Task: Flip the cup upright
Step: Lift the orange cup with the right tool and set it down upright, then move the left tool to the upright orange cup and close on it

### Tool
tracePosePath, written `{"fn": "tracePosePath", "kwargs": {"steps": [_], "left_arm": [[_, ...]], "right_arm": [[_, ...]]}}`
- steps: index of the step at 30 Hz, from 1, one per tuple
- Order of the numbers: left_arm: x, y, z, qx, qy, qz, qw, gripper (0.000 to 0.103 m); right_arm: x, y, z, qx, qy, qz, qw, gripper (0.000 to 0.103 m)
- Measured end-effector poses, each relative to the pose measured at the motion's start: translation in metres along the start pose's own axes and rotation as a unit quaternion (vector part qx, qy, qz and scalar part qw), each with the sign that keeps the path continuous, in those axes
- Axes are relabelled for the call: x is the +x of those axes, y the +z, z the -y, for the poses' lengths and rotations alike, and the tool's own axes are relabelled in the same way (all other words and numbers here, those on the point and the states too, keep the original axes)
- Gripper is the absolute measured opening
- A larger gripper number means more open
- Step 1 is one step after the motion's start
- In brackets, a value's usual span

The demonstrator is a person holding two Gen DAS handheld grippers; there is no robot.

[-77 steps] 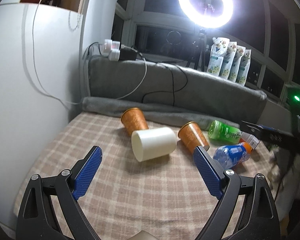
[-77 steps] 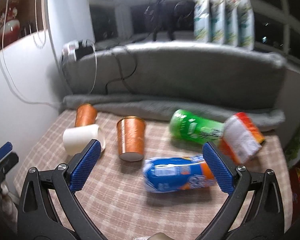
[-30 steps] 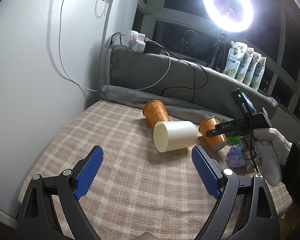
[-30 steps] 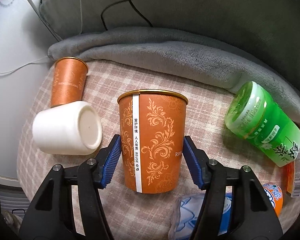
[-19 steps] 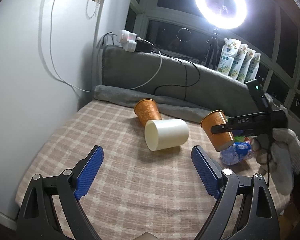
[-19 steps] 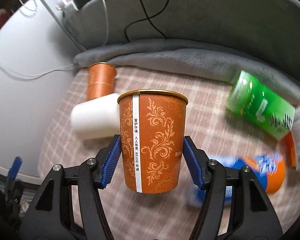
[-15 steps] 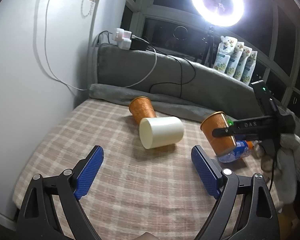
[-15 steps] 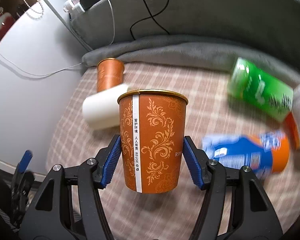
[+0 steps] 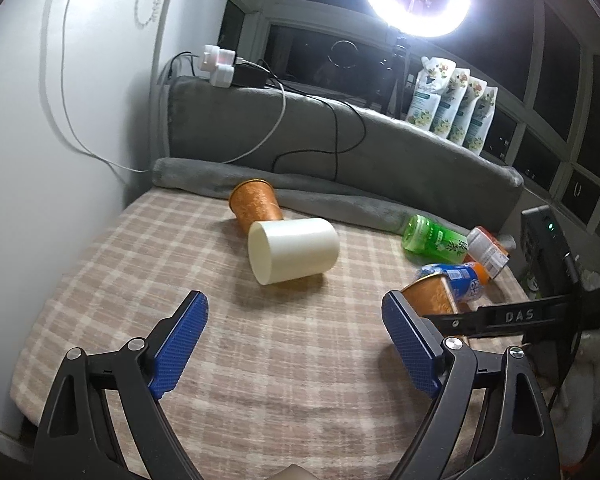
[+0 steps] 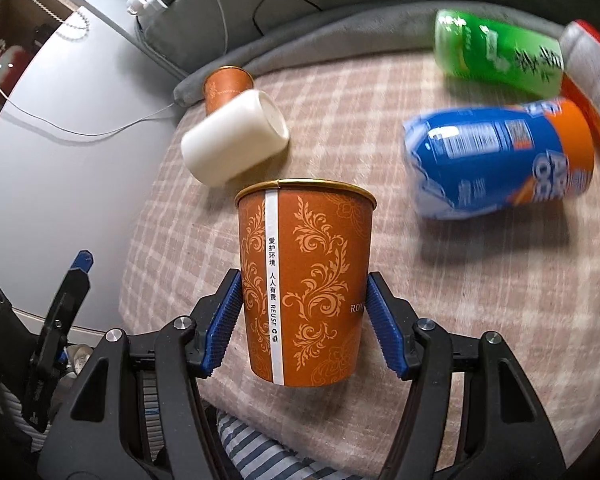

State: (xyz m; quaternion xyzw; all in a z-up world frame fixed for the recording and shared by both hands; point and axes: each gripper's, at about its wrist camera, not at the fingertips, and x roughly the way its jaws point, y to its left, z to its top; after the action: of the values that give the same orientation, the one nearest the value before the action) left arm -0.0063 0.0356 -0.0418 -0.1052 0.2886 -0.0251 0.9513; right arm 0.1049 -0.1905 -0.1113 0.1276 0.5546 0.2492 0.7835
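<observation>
My right gripper (image 10: 303, 322) is shut on an orange paper cup (image 10: 304, 280) with a gold pattern and holds it above the near part of the checked cloth. The same cup (image 9: 430, 294) shows in the left wrist view, at the right behind my right-hand finger. My left gripper (image 9: 294, 344) is open and empty above the near cloth. A white cup (image 9: 292, 250) lies on its side in the middle; it also shows in the right wrist view (image 10: 236, 142). A second orange cup (image 9: 256, 204) lies behind it.
A green bottle (image 9: 434, 238), a blue bottle with an orange cap (image 9: 458, 280) and a white and red packet (image 9: 486, 246) lie at the right. A grey rolled blanket (image 9: 340, 200) and grey backrest bound the far side. A white wall (image 9: 60, 120) stands on the left.
My right gripper has carried the orange cup nearer and lower, toward the front right of the cloth. The left gripper has stayed open and shifted only slightly.
</observation>
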Motion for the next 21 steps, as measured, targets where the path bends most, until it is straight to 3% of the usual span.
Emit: {"fn": "tracePosePath", "kwargs": {"steps": [15, 18, 21], "left_arm": [[0.009, -0.002, 0.008, -0.007, -0.023, -0.027, 0.9993, 0.088], [0.011, -0.001, 0.008, -0.012, -0.026, -0.031, 0.9991, 0.088], [0.015, -0.001, 0.010, -0.014, -0.035, -0.041, 0.9985, 0.088]], "right_arm": [[0.006, -0.003, 0.007, 0.018, 0.002, 0.004, 1.000, 0.066], [-0.001, -0.003, 0.007, 0.014, 0.007, 0.012, 1.000, 0.078], [-0.009, -0.004, 0.008, 0.014, 0.006, 0.025, 1.000, 0.079]]}}
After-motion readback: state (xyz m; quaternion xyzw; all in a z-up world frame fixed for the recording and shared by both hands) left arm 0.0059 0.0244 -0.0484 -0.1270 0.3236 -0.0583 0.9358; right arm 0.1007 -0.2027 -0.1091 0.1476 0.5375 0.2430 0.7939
